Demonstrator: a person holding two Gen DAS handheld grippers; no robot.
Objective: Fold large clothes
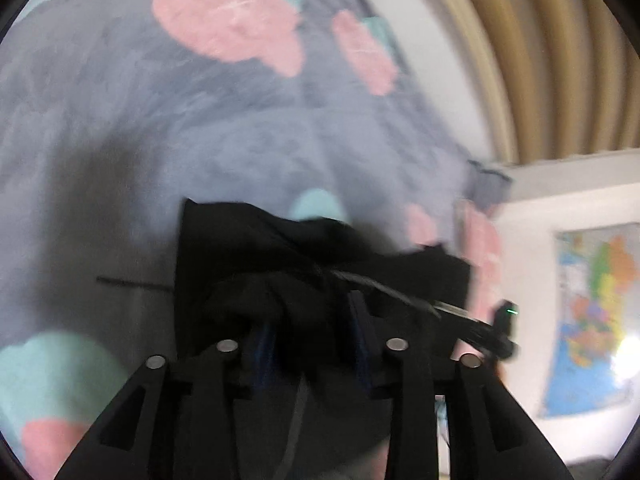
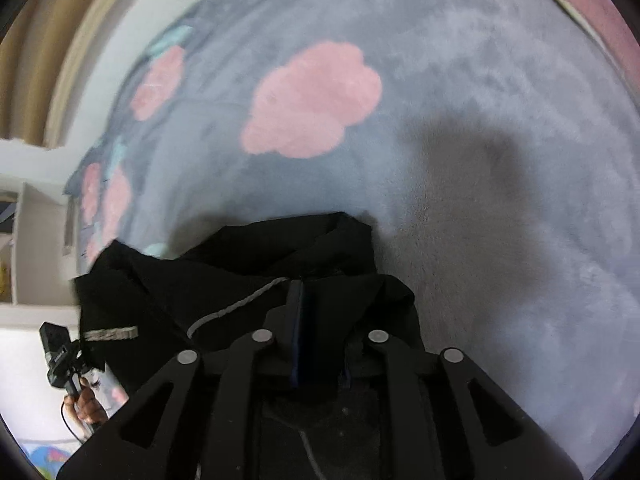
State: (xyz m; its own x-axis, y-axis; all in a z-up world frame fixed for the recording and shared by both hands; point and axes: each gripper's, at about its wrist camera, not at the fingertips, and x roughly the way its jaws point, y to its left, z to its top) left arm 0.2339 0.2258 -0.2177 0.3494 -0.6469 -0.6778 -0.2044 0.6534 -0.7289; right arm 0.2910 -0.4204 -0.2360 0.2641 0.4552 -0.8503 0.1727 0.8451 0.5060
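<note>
A black garment [image 1: 280,248] with a grey drawcord [image 2: 236,304] is lying against a grey-blue blanket [image 2: 440,80] showing pink and mint cloud shapes. Right of the blanket, a multicoloured map [image 1: 592,312] is hanging beside beige curtains [image 1: 540,40].

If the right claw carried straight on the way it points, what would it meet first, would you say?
The right claw is already shut on the black garment; beyond it, probably the grey blanket, though depth is unclear.

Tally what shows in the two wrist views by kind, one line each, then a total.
Black garment: 1
Grey blanket with pink and teal patches: 1
Grippers: 2, left gripper and right gripper
Wall map: 1
Total: 5
</note>
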